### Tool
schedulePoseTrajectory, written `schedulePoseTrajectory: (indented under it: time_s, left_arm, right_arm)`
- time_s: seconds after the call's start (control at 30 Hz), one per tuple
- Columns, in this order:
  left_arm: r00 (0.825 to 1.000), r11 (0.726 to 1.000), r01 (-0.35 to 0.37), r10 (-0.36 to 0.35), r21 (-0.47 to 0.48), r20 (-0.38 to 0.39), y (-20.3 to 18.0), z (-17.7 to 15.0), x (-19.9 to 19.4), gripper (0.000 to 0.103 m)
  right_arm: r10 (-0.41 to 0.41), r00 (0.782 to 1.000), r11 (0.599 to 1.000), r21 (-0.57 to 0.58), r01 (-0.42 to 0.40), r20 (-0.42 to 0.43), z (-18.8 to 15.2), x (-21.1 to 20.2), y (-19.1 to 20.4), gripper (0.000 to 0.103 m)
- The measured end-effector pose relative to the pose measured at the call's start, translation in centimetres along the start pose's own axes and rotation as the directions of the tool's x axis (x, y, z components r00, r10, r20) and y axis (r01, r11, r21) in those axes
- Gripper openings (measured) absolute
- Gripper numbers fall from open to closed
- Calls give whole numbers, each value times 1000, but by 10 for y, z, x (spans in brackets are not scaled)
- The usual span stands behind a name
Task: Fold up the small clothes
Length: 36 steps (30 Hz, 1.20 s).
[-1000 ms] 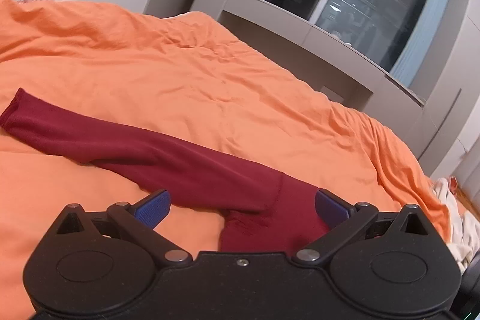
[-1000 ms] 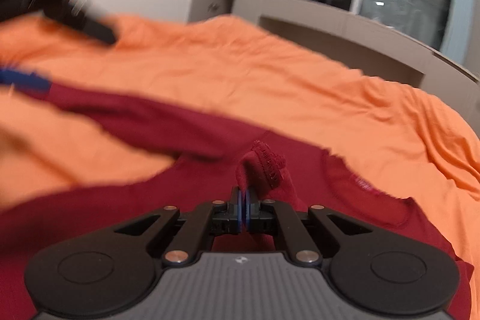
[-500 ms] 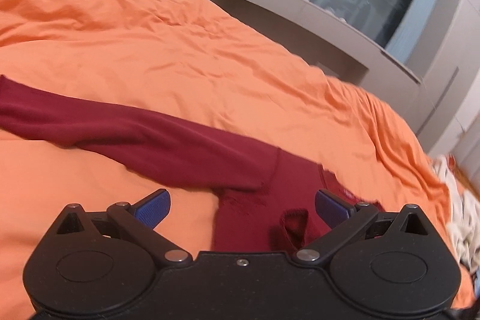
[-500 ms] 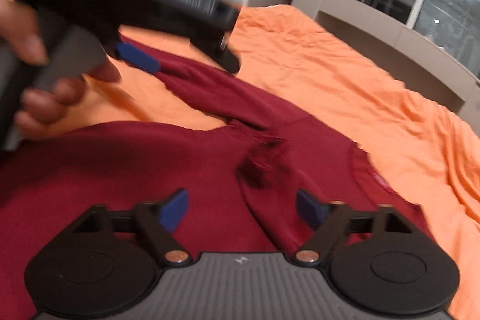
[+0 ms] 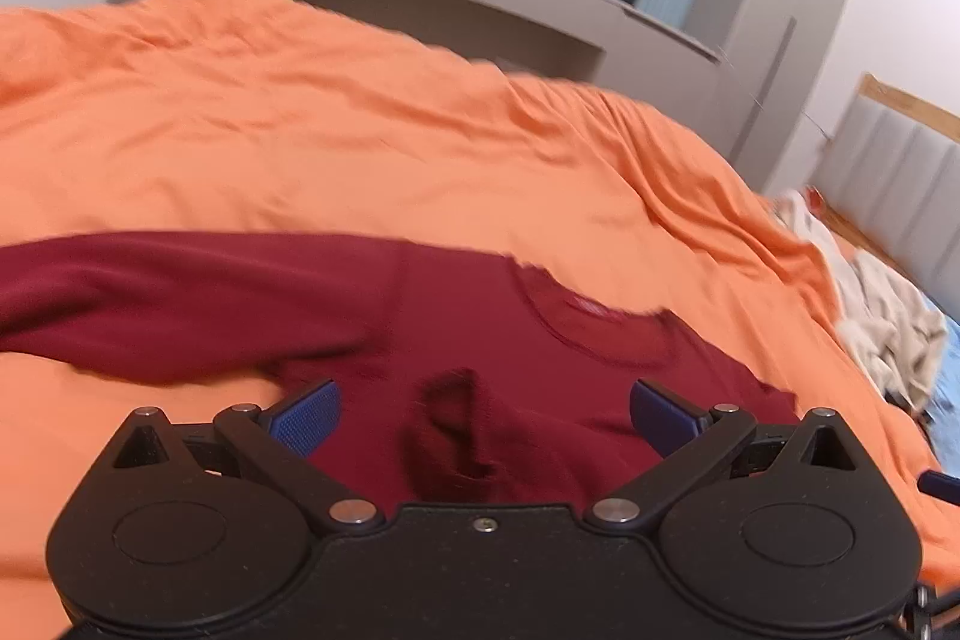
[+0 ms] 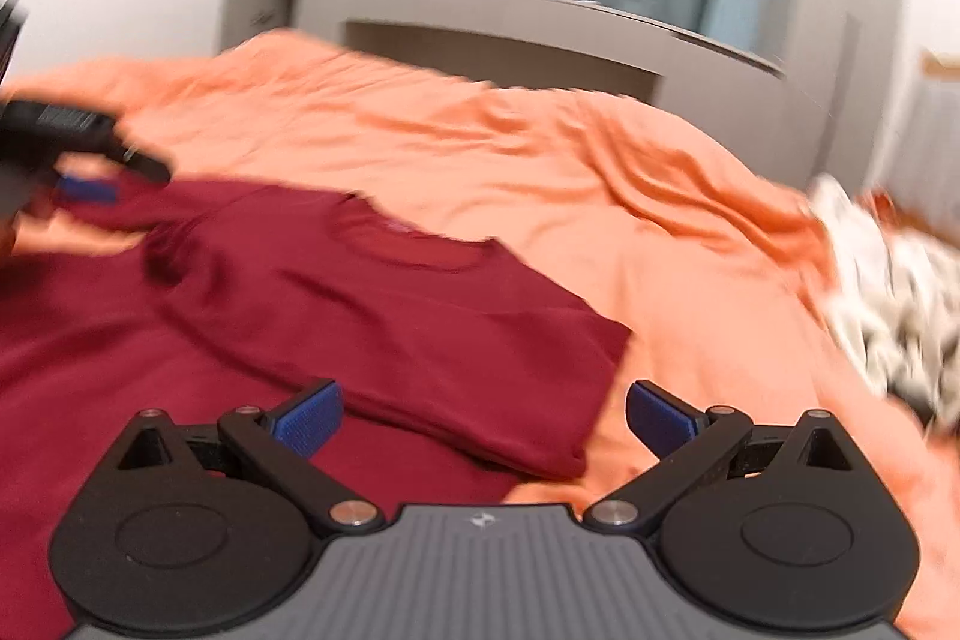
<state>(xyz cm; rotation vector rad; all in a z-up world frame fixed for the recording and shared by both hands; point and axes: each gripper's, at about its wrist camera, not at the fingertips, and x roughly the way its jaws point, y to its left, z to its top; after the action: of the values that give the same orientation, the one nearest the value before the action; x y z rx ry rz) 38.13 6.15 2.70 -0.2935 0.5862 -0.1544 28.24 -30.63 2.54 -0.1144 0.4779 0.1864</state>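
A dark red long-sleeved shirt [image 5: 540, 370] lies on the orange bed cover [image 5: 360, 148]. One sleeve [image 5: 150, 298] stretches out to the left. The other sleeve is folded across the chest, and its cuff [image 5: 450, 424] lies loose between the fingers of my left gripper [image 5: 480, 412], which is open just above the cloth. In the right wrist view the shirt [image 6: 390, 316] shows a folded right edge. My right gripper [image 6: 483, 415] hovers over that edge with its jaws opening wide and nothing held. The left gripper [image 6: 84, 148] appears at the far left, over the sleeve.
A pile of pale clothes [image 5: 882, 328] lies off the bed's right edge, seen again as the pale clothes [image 6: 888, 280] in the right wrist view. A grey wall unit with a window [image 5: 480, 10] stands behind the bed. Bare orange cover [image 6: 480, 148] spreads beyond the shirt.
My right gripper let go of the sleeve cuff, opened wide and swung right to the shirt's folded edge. The left gripper, still open, swung right from the sleeve over the chest.
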Motion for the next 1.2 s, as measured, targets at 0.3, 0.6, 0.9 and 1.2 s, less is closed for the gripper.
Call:
schedulePoseTrajectory:
  time_s: [0.3,0.6,0.9,1.2]
  left_arm:
    - [990,990,97,-106,-104,-89,-3,0,40,78]
    - [981,990,10,-37,-137,-192,6,-5,60,36]
    - [976,992,-46,20,-118,-217,20,-8,45,4]
    - [958,997,-68,54,-42,-282,30,-12,26,4]
  right_arm:
    - [26,999,996,91,-23,-33,-11,26,-30,103]
    - [43,997,992,121,-36,-59,-14,36,-35,103]
    - [36,997,993,114,-28,-69,-14,38,-34,103]
    - [11,994,994,106,1,-105,-15,43,-32,103]
